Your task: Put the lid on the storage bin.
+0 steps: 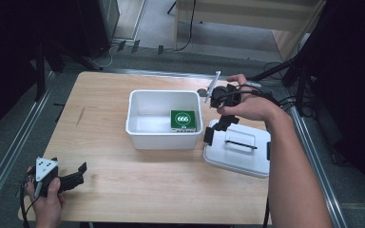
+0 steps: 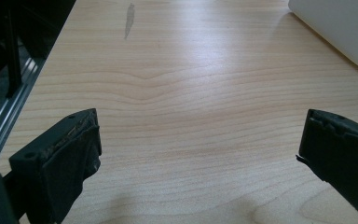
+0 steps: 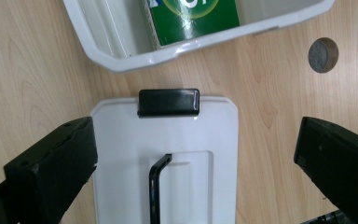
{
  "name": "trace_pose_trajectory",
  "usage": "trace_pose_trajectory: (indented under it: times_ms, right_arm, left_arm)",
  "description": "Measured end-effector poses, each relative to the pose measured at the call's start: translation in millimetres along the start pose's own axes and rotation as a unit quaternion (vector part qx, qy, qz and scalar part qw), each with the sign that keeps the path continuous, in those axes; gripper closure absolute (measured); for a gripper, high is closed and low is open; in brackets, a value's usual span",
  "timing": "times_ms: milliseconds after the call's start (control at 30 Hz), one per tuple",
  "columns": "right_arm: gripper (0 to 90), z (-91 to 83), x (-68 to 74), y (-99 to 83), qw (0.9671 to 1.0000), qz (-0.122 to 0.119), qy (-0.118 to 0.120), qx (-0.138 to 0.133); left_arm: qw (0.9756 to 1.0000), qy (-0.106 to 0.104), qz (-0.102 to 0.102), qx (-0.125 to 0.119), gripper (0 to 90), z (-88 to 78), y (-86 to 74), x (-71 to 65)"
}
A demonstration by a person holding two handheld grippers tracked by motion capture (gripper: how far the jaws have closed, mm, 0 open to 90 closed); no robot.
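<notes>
A white lid [image 3: 168, 163] with a black handle and black end clasp lies flat beside the white bin [image 1: 164, 118], under the right gripper [image 3: 193, 163], jaws apart. Bare wood surrounds the left gripper [image 2: 200, 154], also apart.

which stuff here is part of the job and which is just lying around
In the job:
- white lid with black handle, under the open right claw
- white bin
- green box inside the bin

Lying about:
- small round disc on the table
- left claw, open, idle over bare wood
</notes>
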State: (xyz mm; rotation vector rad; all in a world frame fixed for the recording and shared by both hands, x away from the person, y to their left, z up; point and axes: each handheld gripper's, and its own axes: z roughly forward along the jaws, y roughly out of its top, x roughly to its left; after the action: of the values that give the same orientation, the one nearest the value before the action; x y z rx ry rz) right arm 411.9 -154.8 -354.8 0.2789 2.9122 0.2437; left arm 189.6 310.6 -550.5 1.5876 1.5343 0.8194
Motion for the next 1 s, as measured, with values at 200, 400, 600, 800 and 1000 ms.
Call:
trace_pose_trajectory:
  times_ms: [200,400,600,800,1000]
  right_arm:
    - [0.0,-2.0,1.2,-16.2,0.9999,0.011,0.000,-0.001]
    - [4.6,-1.2,2.1,-35.5,0.9998,0.018,0.001,0.005]
    - [6.2,-2.5,4.5,-53.3,0.9996,0.026,0.000,0.005]
    - [6.8,-2.0,11.1,-62.5,0.9996,0.025,-0.006,0.011]
    - [11.7,3.0,15.4,-72.1,0.9995,0.027,-0.002,0.013]
  left_arm:
    - [1.0000,0.001,-0.001,-0.001,0.0,-0.4,-0.2,0.2]
    - [1.0000,0.004,0.000,-0.002,0.0,0.0,-0.2,-0.4]
    - [1.0000,0.005,0.002,-0.001,0.0,-0.3,-0.3,-0.5]
    - [1.0000,0.005,0.003,-0.001,0.0,-0.3,-0.2,-0.2]
    - [1.0000,0.005,0.004,-0.001,0.0,-0.3,-0.1,-0.2]
